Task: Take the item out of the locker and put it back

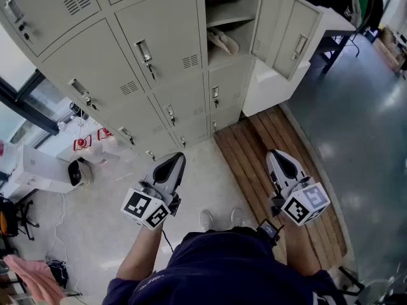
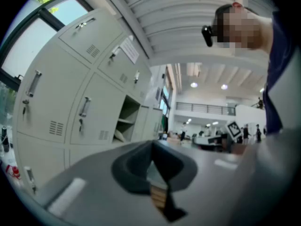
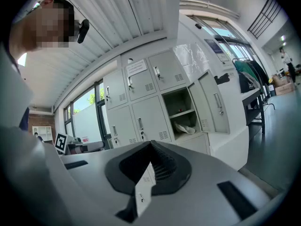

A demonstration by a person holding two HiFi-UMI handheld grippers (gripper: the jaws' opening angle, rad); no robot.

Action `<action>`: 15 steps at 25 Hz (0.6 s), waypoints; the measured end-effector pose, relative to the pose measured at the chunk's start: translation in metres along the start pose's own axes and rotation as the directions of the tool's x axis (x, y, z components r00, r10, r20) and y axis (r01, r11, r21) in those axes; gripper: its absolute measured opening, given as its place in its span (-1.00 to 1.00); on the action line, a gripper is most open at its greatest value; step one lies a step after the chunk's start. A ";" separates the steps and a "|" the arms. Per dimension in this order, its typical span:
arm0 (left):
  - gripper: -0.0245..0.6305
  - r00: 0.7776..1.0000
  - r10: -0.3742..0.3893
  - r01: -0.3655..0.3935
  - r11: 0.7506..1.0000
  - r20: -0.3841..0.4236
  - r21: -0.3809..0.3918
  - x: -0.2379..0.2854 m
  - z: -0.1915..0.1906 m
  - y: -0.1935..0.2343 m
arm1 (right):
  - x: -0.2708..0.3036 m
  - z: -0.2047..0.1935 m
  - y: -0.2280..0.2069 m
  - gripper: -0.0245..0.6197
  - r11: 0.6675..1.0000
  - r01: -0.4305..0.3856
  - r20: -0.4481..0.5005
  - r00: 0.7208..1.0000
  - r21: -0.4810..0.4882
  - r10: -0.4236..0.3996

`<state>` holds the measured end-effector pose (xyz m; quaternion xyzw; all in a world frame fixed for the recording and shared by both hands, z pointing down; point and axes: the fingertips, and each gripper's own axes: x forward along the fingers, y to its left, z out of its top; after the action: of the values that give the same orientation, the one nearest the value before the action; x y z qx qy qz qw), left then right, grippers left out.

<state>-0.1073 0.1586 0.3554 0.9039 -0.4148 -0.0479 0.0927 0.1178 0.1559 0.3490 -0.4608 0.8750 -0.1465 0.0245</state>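
A pale beige item (image 1: 222, 41) lies on the lower shelf of the one open locker (image 1: 230, 18), whose door (image 1: 283, 27) swings out to the right. The item also shows in the right gripper view (image 3: 185, 127) and, small, in the left gripper view (image 2: 120, 135). My left gripper (image 1: 176, 156) and right gripper (image 1: 273, 154) are held level in front of me, well short of the lockers. Each has its jaws closed to a point with nothing between them, as the left gripper (image 2: 153, 142) and the right gripper (image 3: 151, 142) show in their own views.
The grey locker bank (image 1: 146, 56) has all other doors closed, some with keys hanging. A wooden slatted platform (image 1: 254, 145) lies on the floor under my right gripper. A white box (image 1: 44, 170) and bags sit at the left; a table (image 1: 331, 24) stands behind the open door.
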 end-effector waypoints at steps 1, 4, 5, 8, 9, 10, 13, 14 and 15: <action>-0.92 1.000 -0.002 0.002 1.000 0.000 0.000 -0.001 0.000 0.001 | 0.001 -0.001 0.001 -0.91 1.000 0.000 -0.002 1.000 0.000 0.000; -0.91 1.000 -0.006 0.006 1.000 0.000 0.003 -0.003 0.000 0.003 | 0.004 -0.003 0.006 -0.91 1.000 -0.002 -0.005 1.000 -0.001 0.002; -0.91 1.000 -0.008 0.008 1.000 0.000 0.003 -0.005 0.000 0.004 | 0.005 -0.004 0.008 -0.91 1.000 -0.001 -0.004 1.000 -0.002 0.001; -0.92 1.000 -0.013 0.013 1.000 0.001 0.000 -0.012 -0.001 0.009 | 0.006 -0.006 0.015 -0.91 1.000 0.005 0.007 1.000 -0.001 -0.005; -0.92 1.000 -0.014 0.014 1.000 0.002 -0.001 -0.014 -0.001 0.010 | 0.007 -0.007 0.018 -0.90 1.000 0.007 0.011 1.000 0.002 -0.007; -0.92 1.000 -0.016 0.016 1.000 0.002 -0.003 -0.017 -0.002 0.012 | 0.007 -0.008 0.020 -0.90 1.000 0.008 0.014 1.000 0.007 -0.008; -0.91 1.000 -0.023 0.023 1.000 0.004 -0.006 -0.023 -0.001 0.017 | 0.009 -0.012 0.027 -0.90 1.000 0.018 0.014 1.000 0.014 -0.018; -0.91 1.000 -0.026 0.026 1.000 0.004 -0.007 -0.025 -0.001 0.018 | 0.009 -0.013 0.029 -0.90 1.000 0.023 0.014 1.000 0.014 -0.023; -0.91 1.000 -0.029 0.029 1.000 0.005 -0.007 -0.027 0.000 0.019 | 0.010 -0.014 0.031 -0.90 1.000 0.027 0.015 1.000 0.014 -0.027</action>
<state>-0.1387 0.1671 0.3598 0.9094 -0.4016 -0.0532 0.0942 0.0851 0.1678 0.3547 -0.4735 0.8674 -0.1495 0.0324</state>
